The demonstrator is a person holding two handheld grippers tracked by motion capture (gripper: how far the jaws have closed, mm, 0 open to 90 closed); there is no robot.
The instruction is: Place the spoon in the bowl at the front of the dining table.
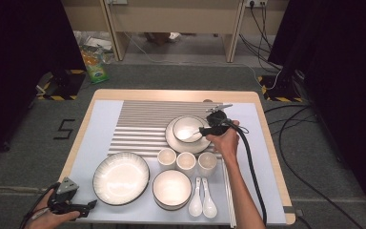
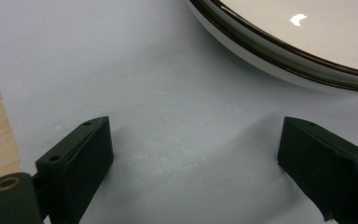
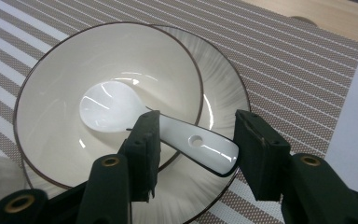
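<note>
Here, right claw (image 3: pixel 193 156) open astride spoon (image 3: pixel 135 116), bowl (image 3: pixel 51 93) rim below.

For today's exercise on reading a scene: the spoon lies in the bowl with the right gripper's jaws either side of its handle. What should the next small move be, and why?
Probably draw the right gripper straight back. The spoon already rests in the bowl on its plate, and the jaws stand apart with a gap on one side of the handle, so nothing looks gripped.
</note>
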